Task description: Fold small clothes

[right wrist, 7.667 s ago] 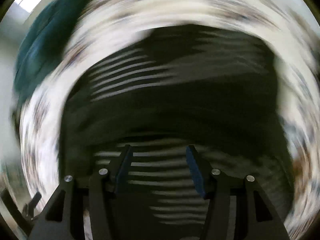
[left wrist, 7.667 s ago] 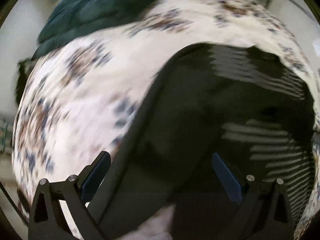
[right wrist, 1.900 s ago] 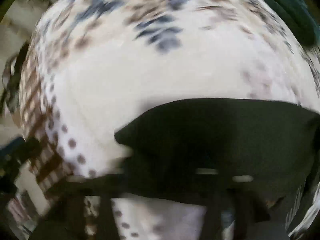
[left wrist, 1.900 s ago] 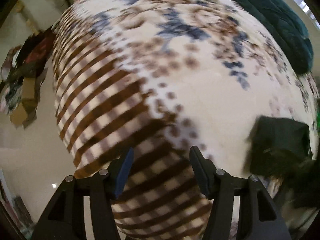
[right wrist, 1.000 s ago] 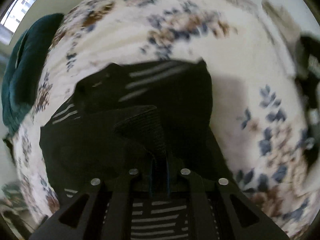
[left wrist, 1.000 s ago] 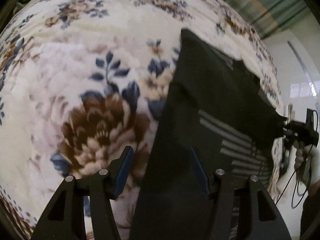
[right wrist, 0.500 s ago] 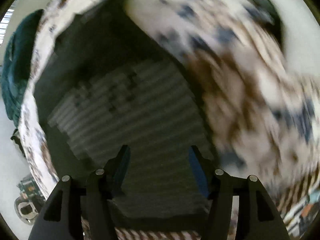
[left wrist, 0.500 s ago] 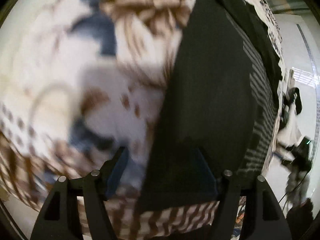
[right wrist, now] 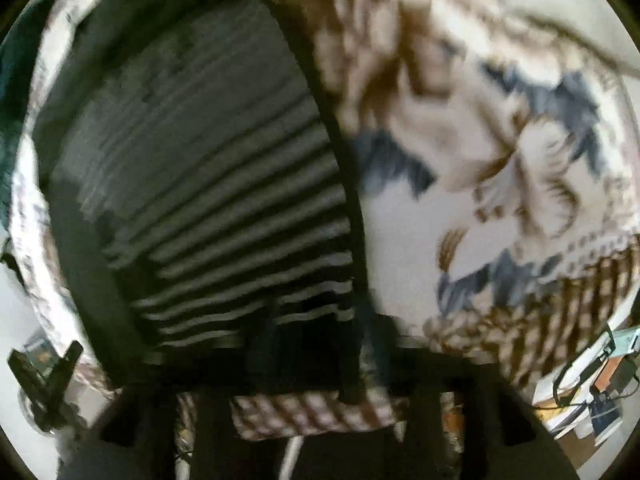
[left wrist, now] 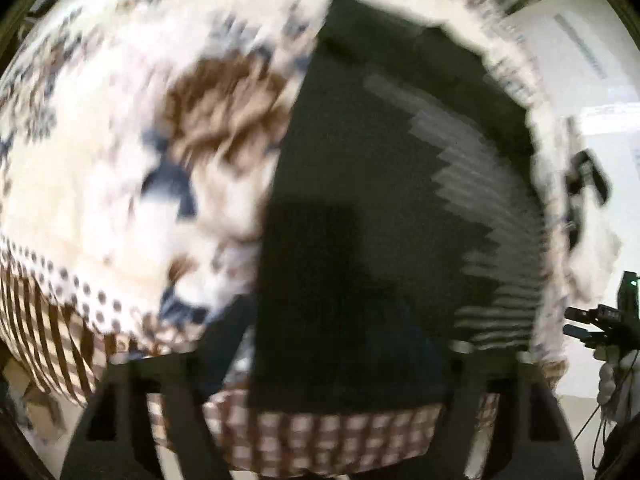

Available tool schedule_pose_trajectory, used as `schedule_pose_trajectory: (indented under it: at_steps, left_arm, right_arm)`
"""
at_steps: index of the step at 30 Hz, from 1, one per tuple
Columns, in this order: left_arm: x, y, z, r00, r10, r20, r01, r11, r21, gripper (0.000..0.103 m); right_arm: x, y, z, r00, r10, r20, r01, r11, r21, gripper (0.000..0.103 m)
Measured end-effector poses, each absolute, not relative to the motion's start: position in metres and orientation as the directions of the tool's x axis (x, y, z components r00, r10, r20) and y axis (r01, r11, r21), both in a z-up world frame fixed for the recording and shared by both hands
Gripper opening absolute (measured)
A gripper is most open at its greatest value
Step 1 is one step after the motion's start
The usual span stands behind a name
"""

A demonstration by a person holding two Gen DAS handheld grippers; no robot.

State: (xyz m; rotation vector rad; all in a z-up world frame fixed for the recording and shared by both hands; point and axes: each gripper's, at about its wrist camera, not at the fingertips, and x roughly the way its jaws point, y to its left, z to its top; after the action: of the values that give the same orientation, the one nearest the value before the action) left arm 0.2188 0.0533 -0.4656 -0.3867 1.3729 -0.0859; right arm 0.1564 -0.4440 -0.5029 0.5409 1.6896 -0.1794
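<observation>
Both grippers — left, right — straddle the black striped garment's near hem on the floral blanket; fingers spread, unclosed. Next, probably, pinch that hem and fold away.

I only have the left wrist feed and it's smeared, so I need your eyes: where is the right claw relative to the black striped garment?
Observer: The right claw is at the striped garment's near hem, close to a corner. Blur hides whether it is shut.
Operator: Does the side edge at that corner lie tidy?
Observer: It seems so. It runs as a straight dark band on the floral blanket, with no curl that I can make out.
Operator: Anything beyond the blanket on that side?
Observer: Boxes and cables sit past the blanket's checked border.
</observation>
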Motion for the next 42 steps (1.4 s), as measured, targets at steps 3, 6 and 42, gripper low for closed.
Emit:
schedule_pose_trajectory:
  at_steps: [3,6,42]
  left_arm:
    - [0.231,0.007,-0.438,0.236,-0.375,-0.897,-0.093,0.909,-0.405,0.078]
    - [0.234,-0.068,-0.439,0.193,-0.439,-0.878,0.007,0.895,-0.446,0.078]
    - [0.199,-0.25,-0.443,0.192,-0.404,-0.894,-0.058,0.905,-0.422,0.003]
  right_arm:
    - [0.175,-0.449,-0.466,-0.046,0.278,-0.959,0.423,0.876,0.234,0.07]
    - [0.204,-0.466,-0.445,-0.02,0.286,-0.958,0.357,0.897,0.26,0.07]
    - [0.624,-0.491,-0.572,0.02,0.507,-0.862,0.177,0.846,0.502,0.006]
